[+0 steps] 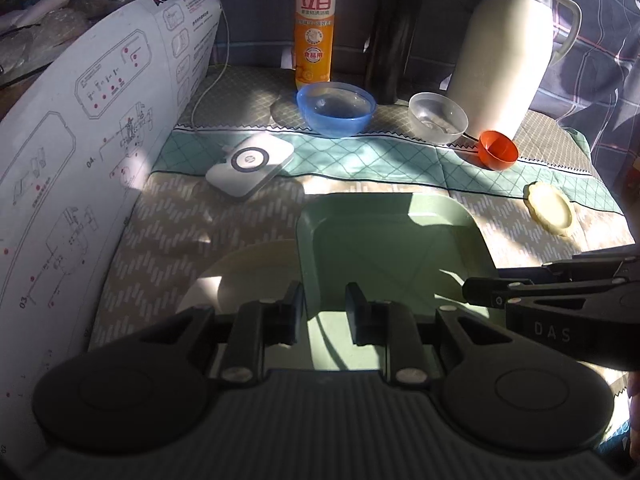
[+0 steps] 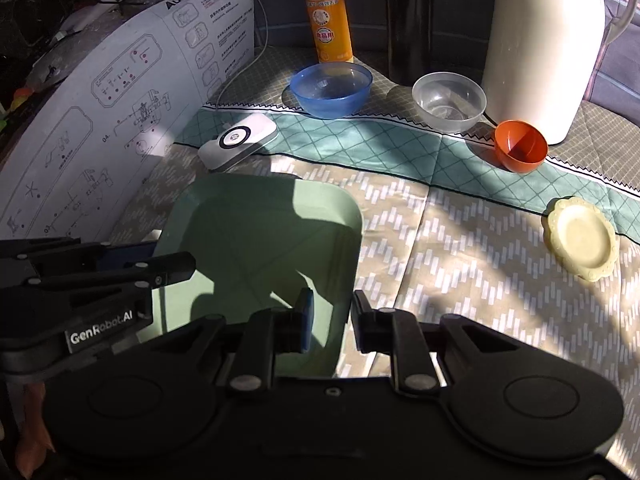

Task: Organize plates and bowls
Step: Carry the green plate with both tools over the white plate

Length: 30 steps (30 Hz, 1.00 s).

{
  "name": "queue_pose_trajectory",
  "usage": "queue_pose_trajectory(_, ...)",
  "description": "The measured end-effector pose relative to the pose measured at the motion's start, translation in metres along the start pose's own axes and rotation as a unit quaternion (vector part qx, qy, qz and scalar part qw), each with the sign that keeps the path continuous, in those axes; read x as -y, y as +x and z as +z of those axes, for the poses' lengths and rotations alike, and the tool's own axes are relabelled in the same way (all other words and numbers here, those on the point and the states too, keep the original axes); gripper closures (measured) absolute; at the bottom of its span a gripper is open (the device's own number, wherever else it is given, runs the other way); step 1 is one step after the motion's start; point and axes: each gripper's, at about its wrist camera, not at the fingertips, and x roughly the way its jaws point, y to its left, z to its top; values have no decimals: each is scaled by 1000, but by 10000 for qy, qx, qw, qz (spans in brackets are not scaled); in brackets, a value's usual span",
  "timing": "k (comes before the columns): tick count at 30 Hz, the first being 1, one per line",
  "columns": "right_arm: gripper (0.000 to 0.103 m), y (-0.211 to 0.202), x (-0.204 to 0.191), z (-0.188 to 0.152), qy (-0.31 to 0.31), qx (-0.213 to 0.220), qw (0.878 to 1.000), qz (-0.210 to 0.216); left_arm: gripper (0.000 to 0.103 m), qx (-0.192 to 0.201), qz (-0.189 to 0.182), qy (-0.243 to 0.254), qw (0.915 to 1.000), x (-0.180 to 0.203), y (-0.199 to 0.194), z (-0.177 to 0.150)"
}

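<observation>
A large white printed instruction sheet (image 1: 100, 128) is seen curving up along the left edge of the patterned quilted cloth (image 2: 460, 240). At the back a tall cream thermos jug with a handle (image 1: 516, 52) is stood, with a dark cylindrical flask (image 1: 394, 36) and an orange dish-soap bottle (image 1: 315, 24) to its left.

One square pale-green plastic plate (image 1: 392, 240) is laid nearest, and a round cream plate (image 1: 256, 268) is partly covered by its left edge. One small scalloped yellow dish (image 2: 580, 238) is set well apart to the right. Three bowls are counted in a row near the back: a blue translucent plastic bowl (image 1: 336, 108), a clear plastic bowl (image 1: 438, 117) and a small orange bowl (image 1: 498, 149), the last just beside the jug's base. A white flat charger pad with a cable (image 1: 251, 165) is placed between the sheet and the blue bowl.

The left gripper (image 1: 323, 308) is held over the green plate, its jaws narrowly parted with nothing between them. The right gripper (image 2: 332, 316) is positioned at that plate's right edge, jaws likewise narrow; whether the rim is touched cannot be told in the shadow.
</observation>
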Motion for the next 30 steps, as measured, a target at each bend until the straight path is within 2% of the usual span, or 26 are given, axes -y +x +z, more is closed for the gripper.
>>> queue_pose_trajectory(4, 83, 15, -29, 2, -155, -206, 9995, 174, 81, -68, 116, -223, 9997, -30, -3, -11)
queue_pose_trajectory(11, 83, 30, -57, 2, -361, -441, 9979, 313, 81, -235, 190, -498, 9983, -63, 0, -28)
queue_pose_trajectory(30, 83, 54, -59, 0, -382, -685, 9967, 211, 81, -460, 167, -485, 9976, -65, 22, -35)
